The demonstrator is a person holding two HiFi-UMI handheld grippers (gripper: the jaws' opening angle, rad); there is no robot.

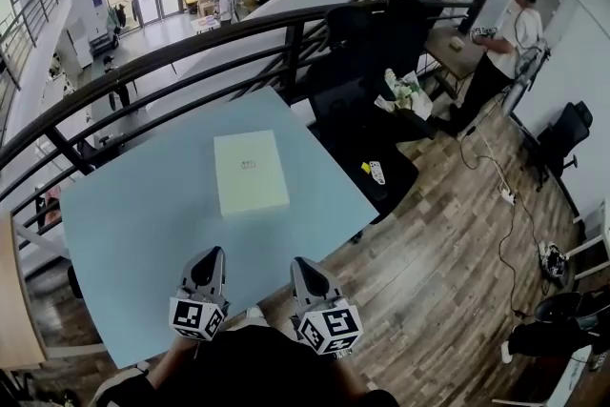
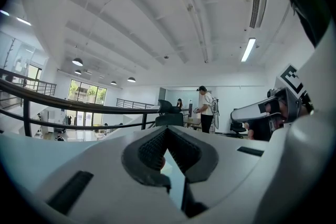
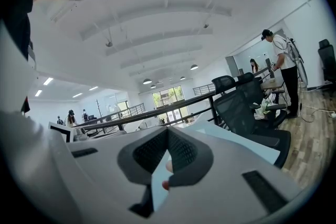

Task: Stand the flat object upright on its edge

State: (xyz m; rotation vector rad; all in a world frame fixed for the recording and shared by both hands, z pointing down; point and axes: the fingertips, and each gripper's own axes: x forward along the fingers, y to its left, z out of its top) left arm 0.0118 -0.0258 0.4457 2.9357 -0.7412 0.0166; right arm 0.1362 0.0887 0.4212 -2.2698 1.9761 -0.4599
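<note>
Both tools are seen closed, with nothing between the pads: the left gripper and the right gripper are held side by side over the near edge of the table. Ahead of them, well apart from both tips and roughly between their lines, the flat object is lying on its broad face. The approach is judged to be the step in hand. Next, the tips would need to be brought to the object's edges so that one side can be tipped up
</note>
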